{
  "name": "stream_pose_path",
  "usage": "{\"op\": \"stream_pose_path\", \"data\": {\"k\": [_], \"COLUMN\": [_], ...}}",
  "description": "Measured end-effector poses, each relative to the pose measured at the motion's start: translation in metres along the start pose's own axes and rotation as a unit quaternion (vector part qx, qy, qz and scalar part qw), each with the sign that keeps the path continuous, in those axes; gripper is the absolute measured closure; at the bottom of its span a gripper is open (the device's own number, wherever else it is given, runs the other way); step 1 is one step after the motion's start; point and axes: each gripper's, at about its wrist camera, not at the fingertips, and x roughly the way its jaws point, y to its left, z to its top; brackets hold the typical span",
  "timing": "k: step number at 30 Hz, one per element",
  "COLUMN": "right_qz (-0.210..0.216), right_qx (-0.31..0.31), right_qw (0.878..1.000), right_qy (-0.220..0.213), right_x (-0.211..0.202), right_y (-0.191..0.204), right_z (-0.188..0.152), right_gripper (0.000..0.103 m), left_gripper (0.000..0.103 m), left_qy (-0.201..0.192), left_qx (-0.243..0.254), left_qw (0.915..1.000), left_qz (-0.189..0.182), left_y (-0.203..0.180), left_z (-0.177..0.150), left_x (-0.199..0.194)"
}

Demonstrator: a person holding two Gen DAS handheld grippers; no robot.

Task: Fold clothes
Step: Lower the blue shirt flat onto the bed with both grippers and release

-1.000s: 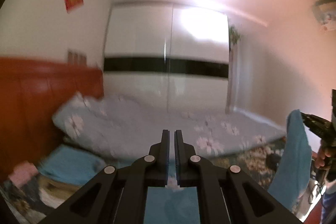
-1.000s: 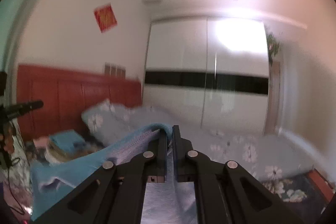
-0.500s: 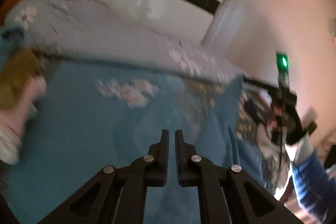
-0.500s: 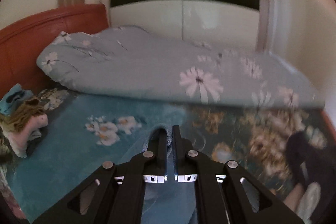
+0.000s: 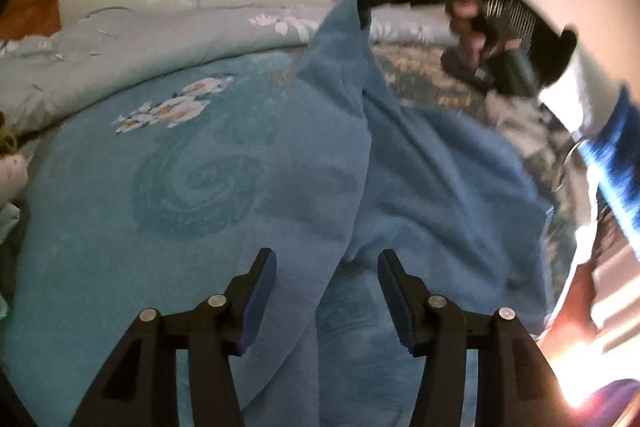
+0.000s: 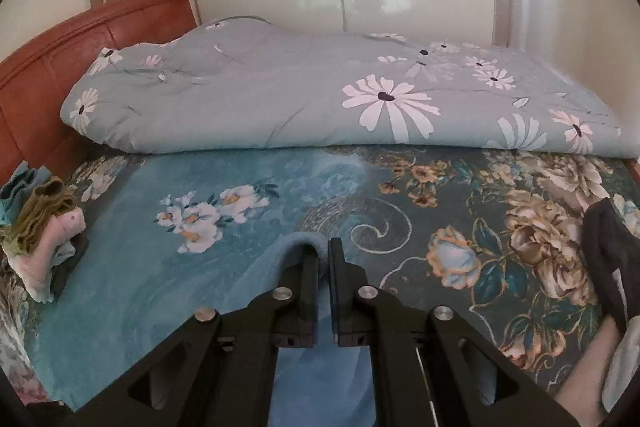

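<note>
The right gripper [image 6: 324, 255] is pinching the blue garment [image 5: 400, 167] at center frame (its far edge blurred); the left gripper [image 5: 326, 267] is gaping wide, holding nothing.

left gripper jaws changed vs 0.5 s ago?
Yes. The left gripper has opened; its fingers now stand wide apart over the blue garment lying on the bedspread.

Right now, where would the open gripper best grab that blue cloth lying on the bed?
Probably the raised ridge of the blue garment just ahead of the left gripper, coming straight forward and down so the open jaws straddle it. The fold stands up there, while elsewhere the cloth lies flat. The right gripper already pinches the far edge.
</note>
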Motion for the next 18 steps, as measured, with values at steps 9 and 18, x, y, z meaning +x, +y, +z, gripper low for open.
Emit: {"op": "stream_pose_path", "data": {"k": [9, 18], "right_qz": [0.012, 0.017], "right_qx": [0.009, 0.016], "right_qw": [1.0, 1.0], "right_qy": [0.012, 0.007], "right_x": [0.004, 0.004], "right_y": [-0.002, -0.007], "right_z": [-0.009, -0.014], "right_gripper": [0.098, 0.098], "left_gripper": [0.092, 0.096], "left_qy": [0.015, -0.024], "left_qx": [-0.066, -0.112], "left_qw": [0.9974, 0.9915], "left_qz": [0.027, 0.061], "left_y": [0.027, 0.057], "left_z": [-0.008, 0.007], "left_x": [0.005, -0.015]}}
